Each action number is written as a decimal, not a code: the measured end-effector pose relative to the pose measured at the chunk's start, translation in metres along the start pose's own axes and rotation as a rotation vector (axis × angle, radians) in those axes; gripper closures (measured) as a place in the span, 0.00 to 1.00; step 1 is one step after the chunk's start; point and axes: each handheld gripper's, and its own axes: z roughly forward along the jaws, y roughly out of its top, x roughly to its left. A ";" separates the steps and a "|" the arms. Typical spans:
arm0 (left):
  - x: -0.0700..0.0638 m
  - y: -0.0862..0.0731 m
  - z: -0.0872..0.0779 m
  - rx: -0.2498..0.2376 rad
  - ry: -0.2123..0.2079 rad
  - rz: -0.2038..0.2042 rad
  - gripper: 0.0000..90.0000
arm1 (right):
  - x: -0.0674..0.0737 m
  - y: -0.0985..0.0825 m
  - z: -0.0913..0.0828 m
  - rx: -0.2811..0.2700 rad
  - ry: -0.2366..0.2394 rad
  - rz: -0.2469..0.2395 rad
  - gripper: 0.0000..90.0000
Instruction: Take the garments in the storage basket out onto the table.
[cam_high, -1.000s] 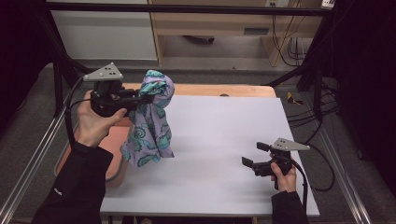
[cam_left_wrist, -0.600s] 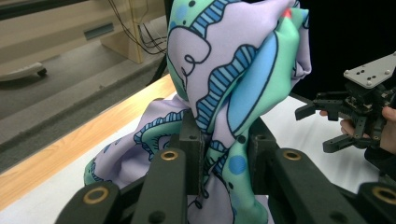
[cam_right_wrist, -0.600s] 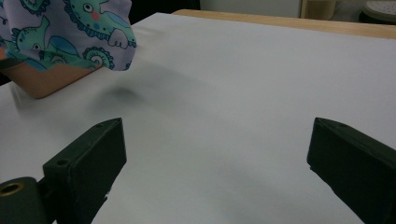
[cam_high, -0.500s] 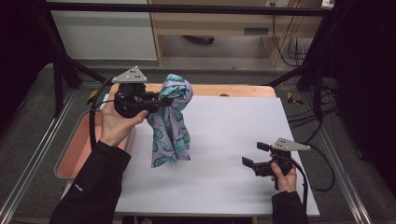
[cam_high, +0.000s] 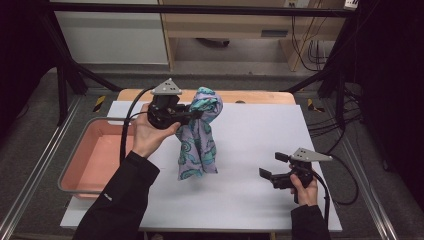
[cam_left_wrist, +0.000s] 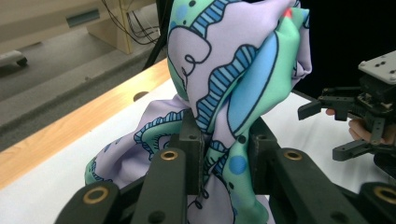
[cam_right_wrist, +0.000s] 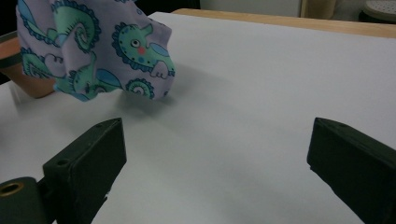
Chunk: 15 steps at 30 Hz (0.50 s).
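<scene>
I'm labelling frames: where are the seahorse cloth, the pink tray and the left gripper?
seahorse cloth (cam_high: 197, 145), high view, hanging middle.
pink tray (cam_high: 91, 119), high view, far rim.
left gripper (cam_left_wrist: 223, 140), left gripper view, between jaw tips.

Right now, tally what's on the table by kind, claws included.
Cloth: 1
Tray: 1
Claws: 2, left claw shut on the cloth, right claw open
Total: 4

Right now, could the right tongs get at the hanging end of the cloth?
Probably yes: the right tongs are open, and bare table lies between them and the cloth hanging from the left tongs.
</scene>
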 end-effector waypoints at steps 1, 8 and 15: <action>0.000 -0.002 0.004 0.005 0.001 -0.003 0.80 | 0.000 0.000 0.000 0.000 0.000 0.000 0.06; -0.002 -0.018 0.028 0.040 -0.002 -0.010 0.80 | 0.000 0.000 0.000 0.000 0.000 0.000 0.06; -0.004 -0.035 0.046 0.056 -0.025 -0.016 0.80 | 0.000 0.000 0.000 0.001 -0.001 -0.003 0.06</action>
